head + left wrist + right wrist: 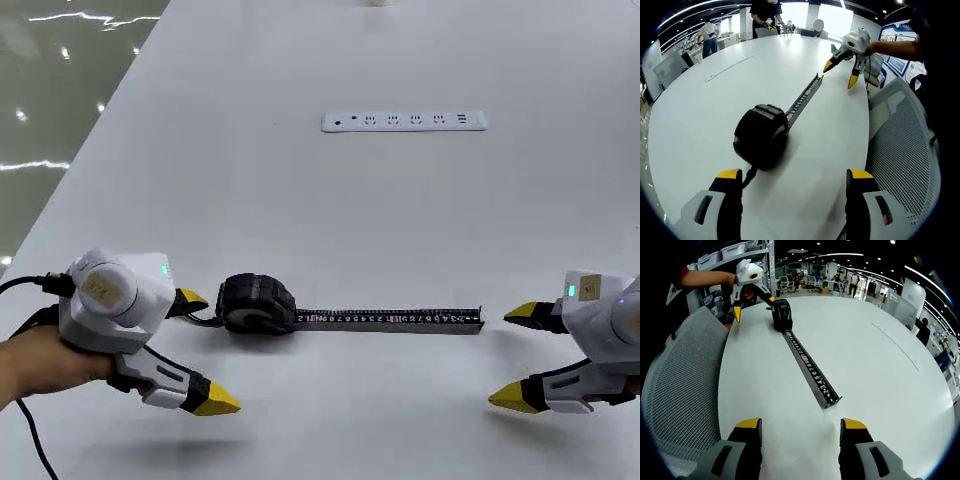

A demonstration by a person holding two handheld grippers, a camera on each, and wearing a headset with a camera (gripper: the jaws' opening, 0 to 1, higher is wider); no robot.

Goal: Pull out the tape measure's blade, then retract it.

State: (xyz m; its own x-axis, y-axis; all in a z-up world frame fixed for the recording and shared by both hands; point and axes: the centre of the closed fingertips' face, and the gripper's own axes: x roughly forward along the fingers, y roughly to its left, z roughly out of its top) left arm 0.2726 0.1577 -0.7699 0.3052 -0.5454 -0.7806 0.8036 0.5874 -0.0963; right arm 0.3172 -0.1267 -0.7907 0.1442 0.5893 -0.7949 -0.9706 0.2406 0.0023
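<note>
White table [300,230] holds tape measure [256,303], blade [390,320] out; left claw [212,350], right claw [503,357] face inward, gaping, empty.

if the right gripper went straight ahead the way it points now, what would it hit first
Probably the hooked end of the pulled-out black tape blade, lying on the white table just ahead between the fingers of the open right gripper. The black round tape measure case sits beyond it.

White numbers printed along dark tape measure blade [809,367]. Right gripper view: single digits up to 9 readable mid-blade, "23" close to blade tip. Head view: same numbers too tiny to read.
</note>
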